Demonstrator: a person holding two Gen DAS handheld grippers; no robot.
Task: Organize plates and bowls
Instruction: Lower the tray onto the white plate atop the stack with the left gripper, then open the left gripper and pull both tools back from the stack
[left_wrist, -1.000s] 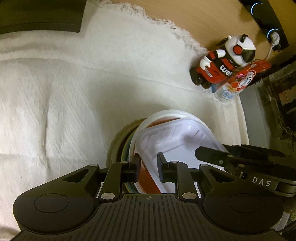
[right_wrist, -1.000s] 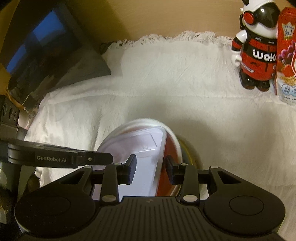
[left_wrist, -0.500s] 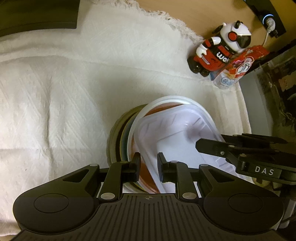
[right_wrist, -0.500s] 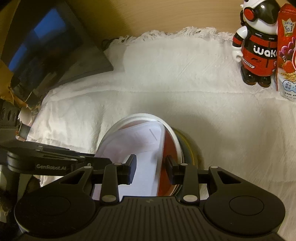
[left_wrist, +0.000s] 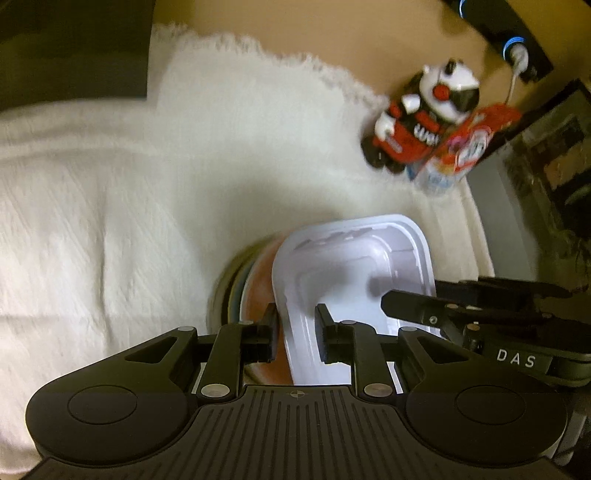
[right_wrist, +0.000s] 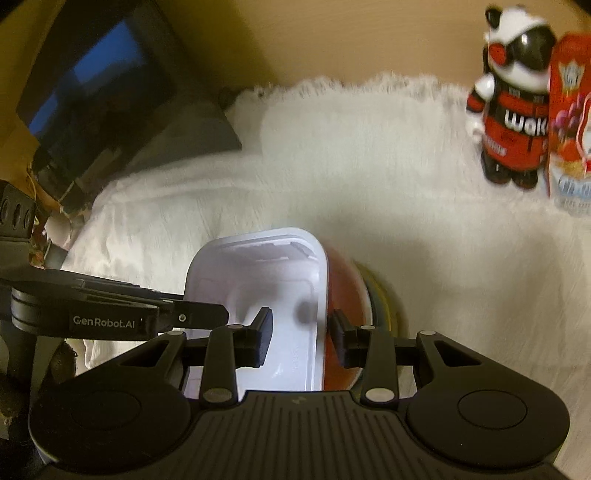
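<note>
A white rectangular plastic container (left_wrist: 351, 266) (right_wrist: 258, 266) hangs between both grippers, just above a red bowl (left_wrist: 262, 280) (right_wrist: 343, 288). The bowl rests on a stack of yellowish plates (left_wrist: 227, 288) (right_wrist: 384, 299) on the white cloth. My left gripper (left_wrist: 297, 332) is shut on the container's left wall, one pad inside and one outside. On the opposite wall my right gripper (right_wrist: 301, 328) is shut the same way. Each wrist view shows the other gripper's fingers (left_wrist: 406, 302) (right_wrist: 199, 314) reaching in from the side. The container hides most of the bowl.
A white textured cloth (left_wrist: 110, 221) covers the wooden table. At the back right stand a red, white and black toy robot (left_wrist: 424, 122) (right_wrist: 513, 122) and a red snack pack (left_wrist: 465, 147) (right_wrist: 569, 129). A dark screen (right_wrist: 103, 96) lies at the back left.
The white container has come up out of the red bowl and now covers the bowl's far rim. The left gripper has risen with it. Both views are now blurred.
</note>
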